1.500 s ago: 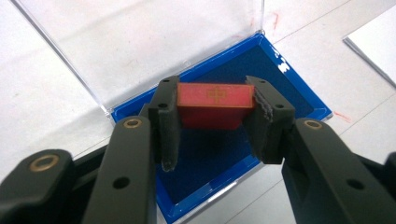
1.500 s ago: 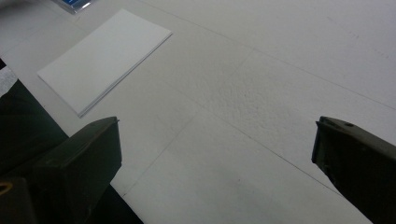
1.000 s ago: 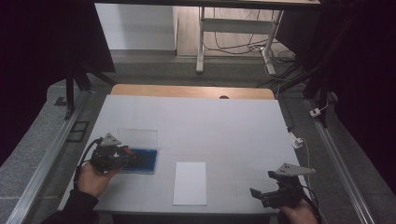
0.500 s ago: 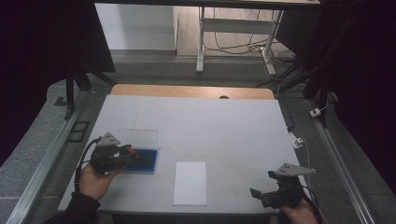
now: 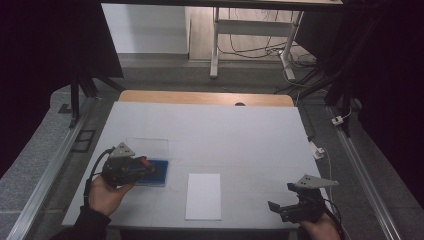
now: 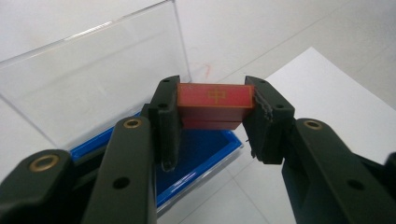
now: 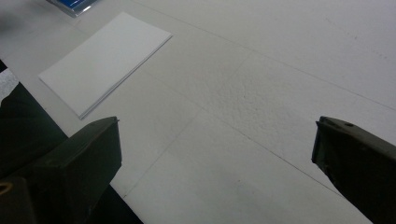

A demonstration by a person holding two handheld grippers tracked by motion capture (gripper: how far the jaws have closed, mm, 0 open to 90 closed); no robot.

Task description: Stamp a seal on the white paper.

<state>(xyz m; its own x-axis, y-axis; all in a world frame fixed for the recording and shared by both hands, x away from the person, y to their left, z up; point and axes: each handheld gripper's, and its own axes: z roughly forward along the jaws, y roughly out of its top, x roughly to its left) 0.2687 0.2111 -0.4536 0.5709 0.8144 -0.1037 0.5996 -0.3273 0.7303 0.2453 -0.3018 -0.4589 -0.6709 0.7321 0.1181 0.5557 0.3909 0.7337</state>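
High overhead, claw cameras close, shared paper [image 5: 203, 196]

The left tongs [image 5: 145, 165], black with a grey three-cornered plate on top, sit in the person's left hand [image 5: 102, 192] near the front left corner of the white surface [image 5: 240, 135]. Their jaws are clamped on a small red rectangular block [image 6: 214, 100]. The right tongs [image 5: 272, 205], gripped by the right hand [image 5: 317, 231], hover at the front right edge of that surface, jaws spread wide with nothing between them.
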